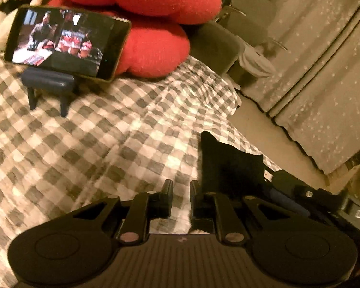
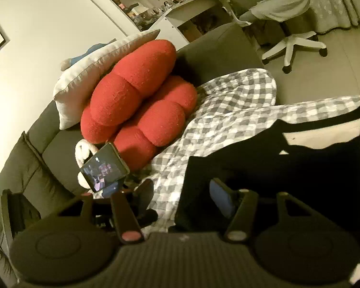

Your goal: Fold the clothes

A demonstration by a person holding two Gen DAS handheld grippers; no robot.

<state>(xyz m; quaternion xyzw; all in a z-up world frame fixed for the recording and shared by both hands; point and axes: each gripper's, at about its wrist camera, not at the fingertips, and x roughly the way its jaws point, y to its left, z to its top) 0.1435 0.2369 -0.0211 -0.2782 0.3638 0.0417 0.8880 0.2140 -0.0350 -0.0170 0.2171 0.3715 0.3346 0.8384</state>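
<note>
The left claw (image 1: 181, 199) has its two fingers close together with only a narrow gap between them, and nothing is held there. It hangs over a grey-and-white checked cover (image 1: 108, 148) spread on a sofa. A black garment (image 1: 230, 165) lies just to the right of its fingers, on the cover near the edge.

The right claw (image 2: 180, 199) stands wide, holding nothing. Its left finger is over the checked cover (image 2: 228, 110); its right finger sits against the edge of the black garment (image 2: 288, 168), which lies spread across the cover to the right.

Further off, a phone (image 1: 67, 43) showing a video leans on a small dark stand (image 1: 48, 84). Behind it are two red, lumpy cushions (image 2: 136, 100), then a white pillow (image 2: 93, 72). Beyond the sofa stand a white swivel chair (image 2: 288, 31) and pale patterned curtains (image 1: 324, 60).
</note>
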